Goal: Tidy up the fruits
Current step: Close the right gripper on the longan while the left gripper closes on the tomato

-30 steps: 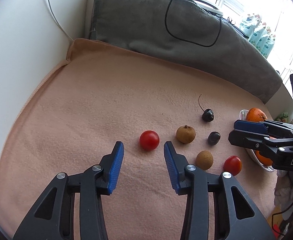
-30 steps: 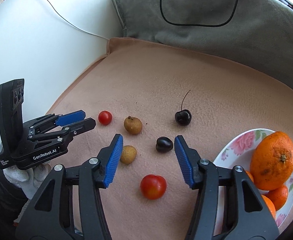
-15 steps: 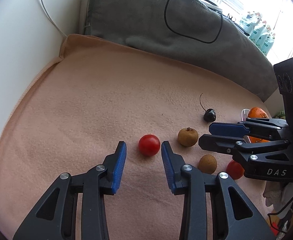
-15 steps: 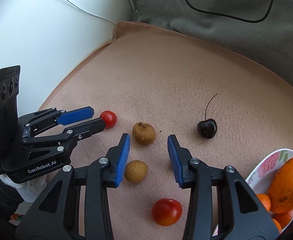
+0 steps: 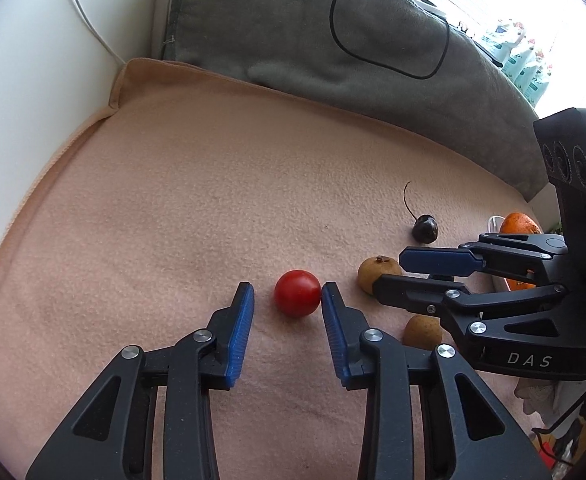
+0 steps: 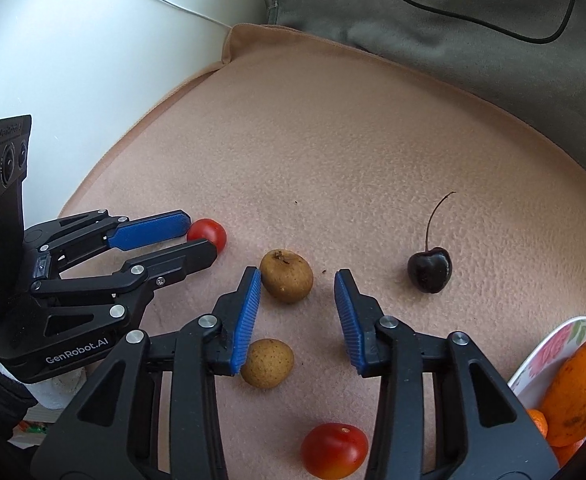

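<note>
Currently, step: both grippers are settling onto separate small fruits on the peach fleece blanket, likely so two can be lifted in one pass.
Left tool: the left gripper brackets the round red cherry tomato at centre of its view. Its jaws have just been closing; the right pad touches the tomato's side, the left pad stands apart, so it is not clamped yet.
Right tool: the right gripper has its left pad against the upper brown rough-skinned longan, with the other pad well clear. No pinch is made, so it grasps nothing.
Approach: both tools tilt steeply downward, which I judge suits pinching round fruit low so it cannot roll off the soft cloth.
Loose fruit: a second brown longan lies just beside the right tool's left finger, lower centre; a dark stemmed cherry sits right of centre; another red tomato is at the bottom edge.
Destination: the floral-rimmed white bowl at lower right already holds large oranges, presumably where the fruit goes.
Risk: an off-centre squeeze could squirt either fruit sideways.
</note>
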A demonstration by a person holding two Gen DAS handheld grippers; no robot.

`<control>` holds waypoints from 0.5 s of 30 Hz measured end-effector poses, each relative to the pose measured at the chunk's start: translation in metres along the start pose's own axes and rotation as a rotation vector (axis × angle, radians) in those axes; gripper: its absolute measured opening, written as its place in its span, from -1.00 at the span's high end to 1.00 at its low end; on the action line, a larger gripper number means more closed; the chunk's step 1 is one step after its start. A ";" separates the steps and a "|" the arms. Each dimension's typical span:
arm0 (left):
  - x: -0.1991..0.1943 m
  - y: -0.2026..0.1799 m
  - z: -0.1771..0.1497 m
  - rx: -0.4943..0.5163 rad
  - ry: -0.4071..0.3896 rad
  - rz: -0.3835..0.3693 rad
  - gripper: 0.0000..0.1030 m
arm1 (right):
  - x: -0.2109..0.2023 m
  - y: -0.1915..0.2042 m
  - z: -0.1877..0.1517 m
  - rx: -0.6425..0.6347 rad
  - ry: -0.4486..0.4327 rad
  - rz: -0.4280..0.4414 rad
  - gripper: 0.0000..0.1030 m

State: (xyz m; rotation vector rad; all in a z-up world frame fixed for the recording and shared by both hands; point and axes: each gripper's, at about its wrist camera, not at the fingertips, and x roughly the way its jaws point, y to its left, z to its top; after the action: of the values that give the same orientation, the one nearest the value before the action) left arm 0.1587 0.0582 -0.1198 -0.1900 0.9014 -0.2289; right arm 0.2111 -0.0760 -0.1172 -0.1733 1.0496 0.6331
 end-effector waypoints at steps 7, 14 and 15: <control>0.002 0.001 0.001 0.004 0.003 -0.013 0.46 | 0.004 0.003 0.003 -0.002 0.006 0.019 0.34; 0.002 -0.002 -0.001 0.005 0.005 -0.022 0.55 | 0.009 0.006 0.004 -0.001 0.013 0.043 0.43; 0.002 -0.003 -0.001 0.003 0.005 -0.023 0.55 | 0.009 0.007 0.004 -0.004 0.011 0.041 0.43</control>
State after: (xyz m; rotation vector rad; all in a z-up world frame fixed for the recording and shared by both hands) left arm 0.1588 0.0552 -0.1211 -0.1968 0.9038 -0.2521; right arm 0.2133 -0.0651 -0.1214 -0.1593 1.0650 0.6716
